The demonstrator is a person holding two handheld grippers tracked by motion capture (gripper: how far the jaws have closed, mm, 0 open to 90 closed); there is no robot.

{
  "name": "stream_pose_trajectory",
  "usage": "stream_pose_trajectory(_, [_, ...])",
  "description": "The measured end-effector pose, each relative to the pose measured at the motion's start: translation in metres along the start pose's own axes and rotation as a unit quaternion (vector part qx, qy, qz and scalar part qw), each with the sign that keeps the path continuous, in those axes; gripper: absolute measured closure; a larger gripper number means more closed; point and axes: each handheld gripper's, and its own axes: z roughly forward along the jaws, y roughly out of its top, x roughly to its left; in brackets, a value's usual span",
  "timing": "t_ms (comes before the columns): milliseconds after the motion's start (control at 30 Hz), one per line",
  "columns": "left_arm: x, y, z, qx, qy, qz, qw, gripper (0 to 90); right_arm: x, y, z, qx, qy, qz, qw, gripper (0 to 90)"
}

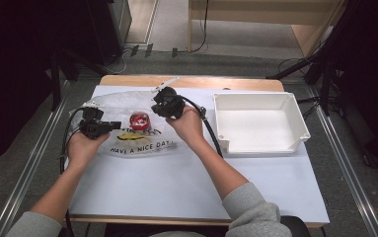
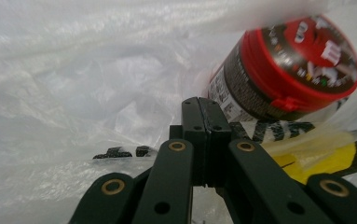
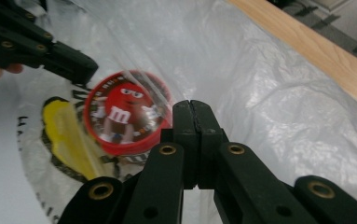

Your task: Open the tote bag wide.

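Left gripper (image 1: 108, 126): jaws closed together, holding nothing, just left of the red can (image 1: 139, 121).
Right gripper (image 1: 158, 107): jaws closed, empty, just beside the can on the plastic bag (image 1: 122, 101).

Bag (image 1: 127, 106): clear plastic, crinkled, lying flat just left of the white bin (image 1: 258, 123), showing black lettering and a yellow smiley print.
Candy tub (image 1: 139, 121): round, red-lidded, dark-sided, sitting inside the bag, well left of the bin, leaning slightly.
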Motion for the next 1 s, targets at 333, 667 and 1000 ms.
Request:
stream_pose_trajectory(333, [-0.004,-0.019,0.009,0.012,-0.003,0.012,0.9999,90.0,-0.024,-0.002,0.023,0.005,-0.010,0.028,0.9996,90.0])
stream_pose_trajectory(667, [-0.013,-0.037,0.007,0.014,-0.016,0.025,0.9995,90.0,-0.043,-0.011,0.052,0.003,-0.020,0.048,0.9986,90.0])
stream_pose_trajectory(1000, [-0.022,-0.053,0.001,0.014,-0.025,0.046,0.9985,90.0,-0.053,-0.017,0.072,0.027,-0.029,0.061,0.9973,90.0])
